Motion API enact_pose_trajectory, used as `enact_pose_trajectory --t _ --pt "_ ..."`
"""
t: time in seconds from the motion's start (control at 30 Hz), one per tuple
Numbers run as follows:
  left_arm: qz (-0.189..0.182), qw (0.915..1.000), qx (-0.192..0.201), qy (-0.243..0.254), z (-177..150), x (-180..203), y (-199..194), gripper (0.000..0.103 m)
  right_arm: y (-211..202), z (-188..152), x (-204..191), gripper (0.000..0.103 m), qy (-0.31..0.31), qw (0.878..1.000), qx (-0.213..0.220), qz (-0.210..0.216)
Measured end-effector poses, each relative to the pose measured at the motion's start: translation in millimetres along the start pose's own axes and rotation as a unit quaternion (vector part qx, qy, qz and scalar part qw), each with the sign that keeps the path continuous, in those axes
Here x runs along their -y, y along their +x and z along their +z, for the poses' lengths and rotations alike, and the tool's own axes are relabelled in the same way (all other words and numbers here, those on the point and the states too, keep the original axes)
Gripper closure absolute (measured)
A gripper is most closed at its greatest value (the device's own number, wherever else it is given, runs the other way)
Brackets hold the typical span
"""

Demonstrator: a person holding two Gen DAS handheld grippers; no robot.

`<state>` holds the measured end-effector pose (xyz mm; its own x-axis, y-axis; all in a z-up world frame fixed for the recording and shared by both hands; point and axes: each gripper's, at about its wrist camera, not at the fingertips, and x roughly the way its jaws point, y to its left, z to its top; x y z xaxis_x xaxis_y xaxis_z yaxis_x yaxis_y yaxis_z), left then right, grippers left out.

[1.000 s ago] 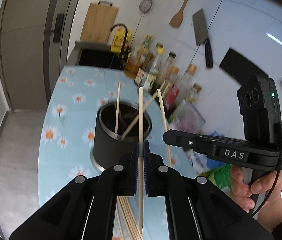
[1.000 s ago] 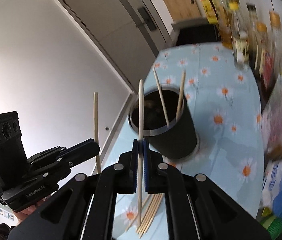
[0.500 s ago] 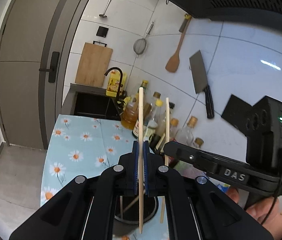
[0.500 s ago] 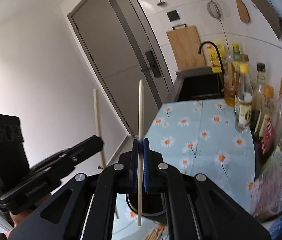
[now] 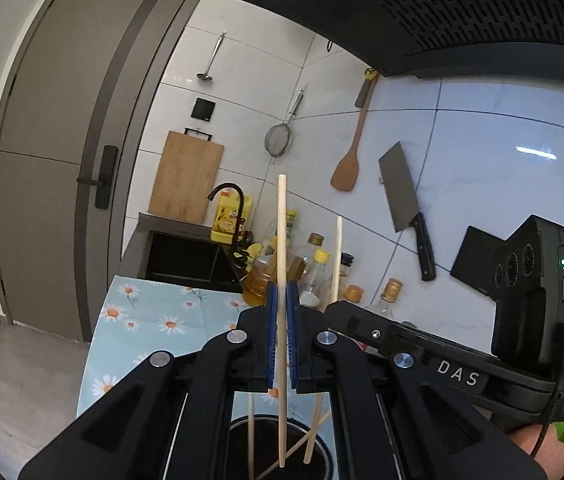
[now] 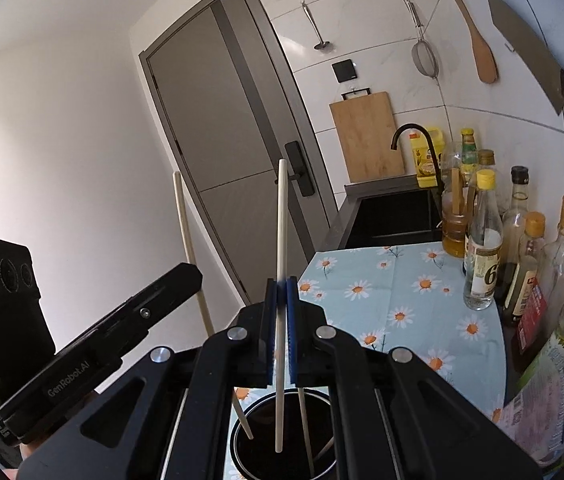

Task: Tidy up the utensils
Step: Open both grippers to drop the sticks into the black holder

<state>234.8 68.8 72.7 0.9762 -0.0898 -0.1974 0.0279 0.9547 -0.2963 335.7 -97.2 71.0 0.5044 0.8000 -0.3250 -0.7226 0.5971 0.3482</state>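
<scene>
Clamped between the blue pads of the left gripper [image 5: 281,340] is a pale wooden chopstick [image 5: 281,280], held upright with its lower tip hanging over the mouth of a dark cylindrical holder [image 5: 238,436] seen at six o'clock in the left wrist view. Several other chopsticks are seen leaning inside that holder. At three o'clock of the same view the right gripper [image 5: 338,308] is seen side-on, with a second chopstick [image 5: 337,256] gripped upright in its tip.

In the right wrist view the right gripper [image 6: 281,332] is shown with its jaws pressed together on its chopstick [image 6: 281,240], whose lower end is poised just within the rim of the holder [image 6: 242,424] at six o'clock. The left gripper [image 6: 186,280] is seen at nine o'clock, its stick rising toward eleven o'clock.

The holder is set on a light blue cloth printed with daisies [image 6: 402,292]. A row of bottles [image 6: 482,240] is lined along the tiled wall at three o'clock, and a black tap [image 6: 414,136] over a dark sink is found at one o'clock. A wooden cutting board [image 5: 186,176], a strainer [image 5: 279,140], a wooden spatula [image 5: 348,160] and a cleaver [image 5: 402,192] are hung or leaned on the wall around twelve to two o'clock in the left view.
</scene>
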Motion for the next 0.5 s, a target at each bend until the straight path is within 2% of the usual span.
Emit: enact_pose_trajectory --t 0.1,0.3,0.37,0.5 --pt "0.01 0.9999 0.001 0.009 -8 -2 3 0.099 5 -5 2 0.097 0.003 1.0 -0.007 -0.001" --pt "-0.001 0.9994 -0.032 0.015 -22 -1 12 0.098 15 -14 10 0.096 0.023 0.999 -0.032 -0.011" --pt "0.001 0.999 -0.044 0.007 -24 -3 13 0.097 14 -16 12 0.081 0.029 0.999 -0.033 -0.012" --pt "0.011 0.9984 -0.052 -0.022 -26 -13 12 0.097 9 -17 16 0.079 0.033 0.999 -0.027 -0.016"
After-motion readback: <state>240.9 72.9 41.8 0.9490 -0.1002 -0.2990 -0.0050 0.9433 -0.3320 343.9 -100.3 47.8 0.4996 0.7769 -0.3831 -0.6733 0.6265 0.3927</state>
